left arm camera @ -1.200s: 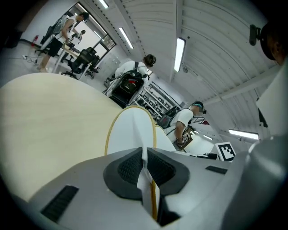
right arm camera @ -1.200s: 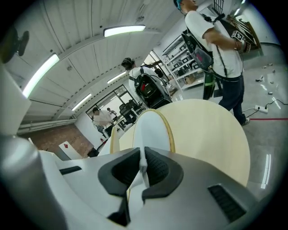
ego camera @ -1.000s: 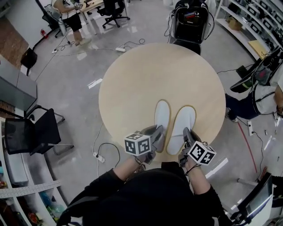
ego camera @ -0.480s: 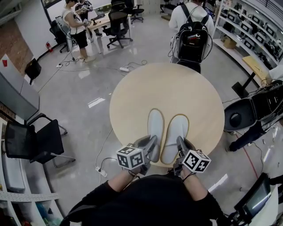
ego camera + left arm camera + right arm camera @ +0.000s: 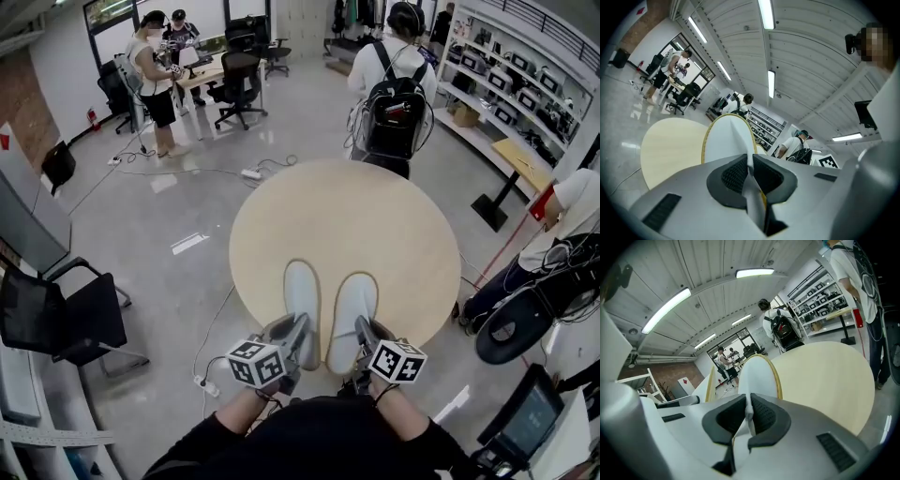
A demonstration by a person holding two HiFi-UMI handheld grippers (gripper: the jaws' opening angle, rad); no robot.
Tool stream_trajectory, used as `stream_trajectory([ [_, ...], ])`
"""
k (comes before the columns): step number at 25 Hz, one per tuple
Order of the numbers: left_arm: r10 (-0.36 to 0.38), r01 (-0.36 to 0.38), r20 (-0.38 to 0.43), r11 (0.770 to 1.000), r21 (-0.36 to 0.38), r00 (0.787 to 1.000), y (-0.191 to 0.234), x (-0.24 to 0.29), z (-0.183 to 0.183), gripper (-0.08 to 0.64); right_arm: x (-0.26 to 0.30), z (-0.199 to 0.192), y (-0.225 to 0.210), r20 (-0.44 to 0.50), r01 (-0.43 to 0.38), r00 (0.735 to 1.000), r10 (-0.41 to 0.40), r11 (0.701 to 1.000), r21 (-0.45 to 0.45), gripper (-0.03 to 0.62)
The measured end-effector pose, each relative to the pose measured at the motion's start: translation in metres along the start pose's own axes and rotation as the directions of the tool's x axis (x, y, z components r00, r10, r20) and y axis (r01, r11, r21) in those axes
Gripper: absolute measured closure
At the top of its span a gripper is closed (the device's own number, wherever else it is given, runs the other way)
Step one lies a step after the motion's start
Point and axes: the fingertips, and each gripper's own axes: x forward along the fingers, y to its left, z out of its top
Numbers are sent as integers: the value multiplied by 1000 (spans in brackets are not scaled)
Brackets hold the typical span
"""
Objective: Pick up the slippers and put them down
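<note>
Two white slippers lie side by side, toes pointing away from the person, over the near part of a round, pale wooden worktop (image 5: 347,216), each gripped at its heel.

At the far left a black chair (image 5: 61,319) stands on the glossy grey floor (image 5: 178,206). Beyond it, a person in a white top (image 5: 155,80) stands by a desk with office chairs.

The left tongs (image 5: 300,330) come in from the near edge of the worktop. In the left gripper view their dark pads are clamped together on the thin heel edge of the left slipper (image 5: 302,298), whose yellow-rimmed sole runs straight ahead.

Just beside it, not quite touching, is the right slipper (image 5: 353,305), angled slightly outward at the heel. The right tongs (image 5: 364,330) are clamped on its heel in the same way: the right gripper view shows white material pinched between the pads. The heels sit at the worktop's near rim. Whether the toes rest on the surface cannot be told.

Behind the worktop a person with a black backpack (image 5: 394,94) stands facing away. At the right edge another person in a white top (image 5: 567,220) bends forward, near shelving (image 5: 511,66) along the wall.
</note>
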Motion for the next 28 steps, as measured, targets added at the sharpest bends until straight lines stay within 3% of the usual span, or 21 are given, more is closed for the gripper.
stream_trajectory([
  [9, 134, -131, 57, 989, -62, 989, 17, -2, 11, 526, -5, 14, -9, -73, -32, 997, 30, 999, -23, 561],
  [16, 224, -220, 61, 973, -67, 973, 57, -13, 29, 526, 40, 16, 11, -103, -96, 990, 93, 995, -23, 561],
  [21, 316, -309, 71, 946, -93, 946, 77, -13, 29, 526, 61, 23, -3, -129, -134, 983, 133, 991, -2, 561],
  [28, 384, -375, 87, 921, -104, 919, 74, 1, 30, 526, 79, 33, -11, -172, -204, 964, 205, 979, 25, 561],
])
